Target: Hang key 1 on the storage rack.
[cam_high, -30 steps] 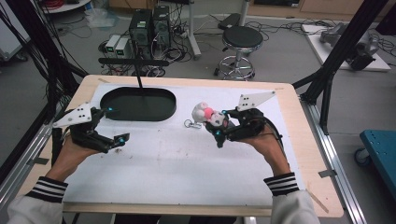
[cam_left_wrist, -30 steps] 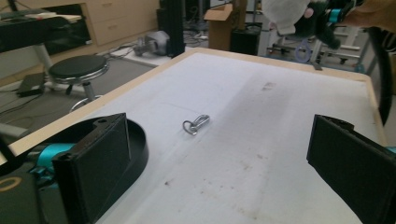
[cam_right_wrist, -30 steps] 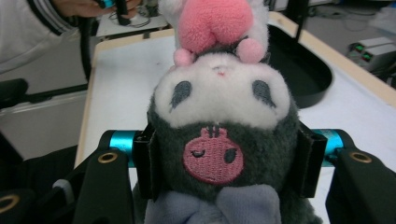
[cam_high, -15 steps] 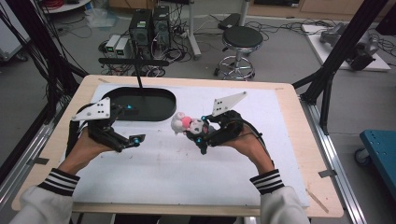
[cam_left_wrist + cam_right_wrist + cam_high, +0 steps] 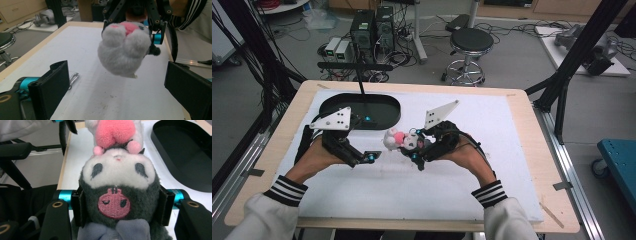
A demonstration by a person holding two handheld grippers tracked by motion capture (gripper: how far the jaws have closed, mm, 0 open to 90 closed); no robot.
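Observation:
A plush toy [image 5: 398,139] with a grey-white body, a dark hood and a pink heart hangs just above the white board [image 5: 492,130]. My right gripper [image 5: 413,149] is shut on it; in the right gripper view the pads squeeze the dark hood [image 5: 117,195] from both sides. My left gripper [image 5: 368,158] is open a short way to the toy's left. In the left gripper view the toy's pale rear [image 5: 125,50] floats ahead, between and beyond the wide-apart jaws, with my right gripper [image 5: 135,15] behind it.
A black oval tray [image 5: 362,107] lies at the board's back left, with a black stand [image 5: 357,67] rising behind it. A small metal clip [image 5: 73,77] rests on the board near my left jaw. The wooden table edge [image 5: 532,150] runs along the right.
My right gripper has carried the plush toy leftward toward the middle. My left gripper has moved right to meet it, and the two are now close together.

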